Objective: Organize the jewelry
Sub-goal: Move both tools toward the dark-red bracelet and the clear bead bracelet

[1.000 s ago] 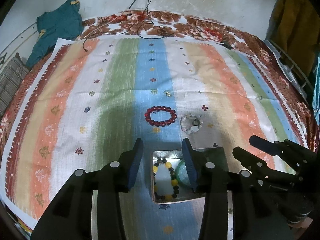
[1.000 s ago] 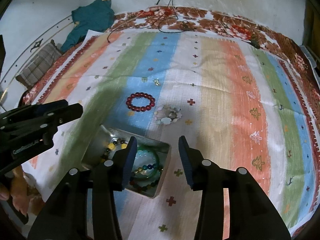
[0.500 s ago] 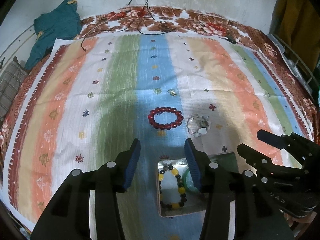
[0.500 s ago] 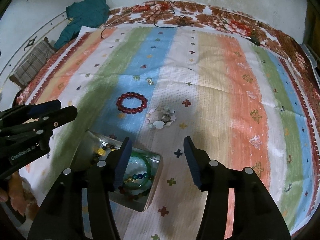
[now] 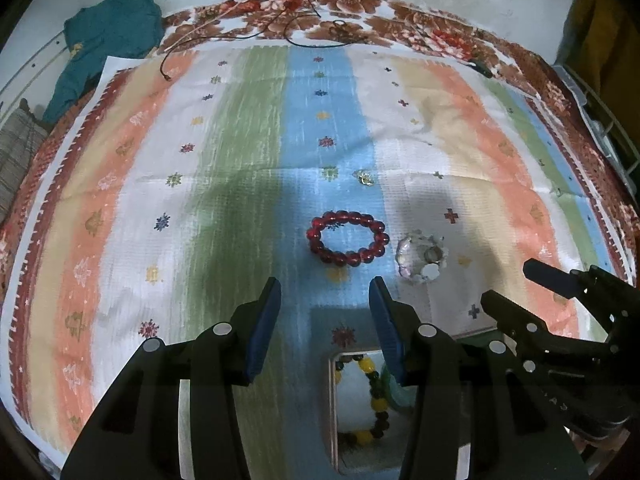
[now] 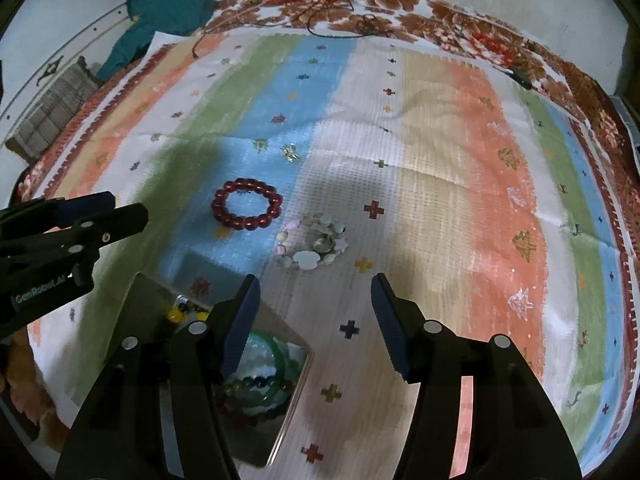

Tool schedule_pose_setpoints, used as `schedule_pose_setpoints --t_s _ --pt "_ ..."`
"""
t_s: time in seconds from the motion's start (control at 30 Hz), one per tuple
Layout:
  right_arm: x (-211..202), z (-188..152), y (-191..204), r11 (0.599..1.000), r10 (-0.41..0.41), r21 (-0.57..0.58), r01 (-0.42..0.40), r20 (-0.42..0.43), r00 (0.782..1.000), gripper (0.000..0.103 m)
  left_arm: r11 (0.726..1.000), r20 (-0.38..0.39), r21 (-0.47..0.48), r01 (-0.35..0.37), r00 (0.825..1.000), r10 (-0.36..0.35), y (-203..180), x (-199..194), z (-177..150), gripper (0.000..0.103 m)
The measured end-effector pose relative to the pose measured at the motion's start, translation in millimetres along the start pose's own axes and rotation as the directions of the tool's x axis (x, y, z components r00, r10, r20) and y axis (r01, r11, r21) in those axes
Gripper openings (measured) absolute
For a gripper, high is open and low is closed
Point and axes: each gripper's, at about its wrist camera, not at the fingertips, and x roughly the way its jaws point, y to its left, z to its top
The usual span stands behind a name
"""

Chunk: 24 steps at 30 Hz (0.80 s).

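**Both grippers above cloth, nothing held**

We see the metal box (image 6: 288, 408) nearest, beads and a green bangle (image 6: 276, 364) inside. Left gripper (image 5: 325, 300) is spread and empty; right gripper (image 6: 316, 292) has just been opening, nothing between its jaws. Beyond: pale shell bracelet (image 6: 314, 242), red bead bracelet (image 5: 347, 238) on the striped cloth (image 5: 240, 152).

The striped cloth (image 6: 460, 184) lies bare to the right and far side. Obstacles sit near centre: red bead bracelet (image 6: 247, 208), pale shell bracelet (image 6: 314, 246) just beside it, metal tray (image 6: 296, 376) nearer.
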Motion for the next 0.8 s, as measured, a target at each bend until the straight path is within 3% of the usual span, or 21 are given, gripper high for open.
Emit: schedule_pose_setpoints --t_s 0.8 --pt "60 27 -6 1.0 -0.014 -0.008 0.013 -0.087 0.996 0.058 1.0 -0.072 0.023 -0.016 0.997 0.018 6 59 25 0.047"
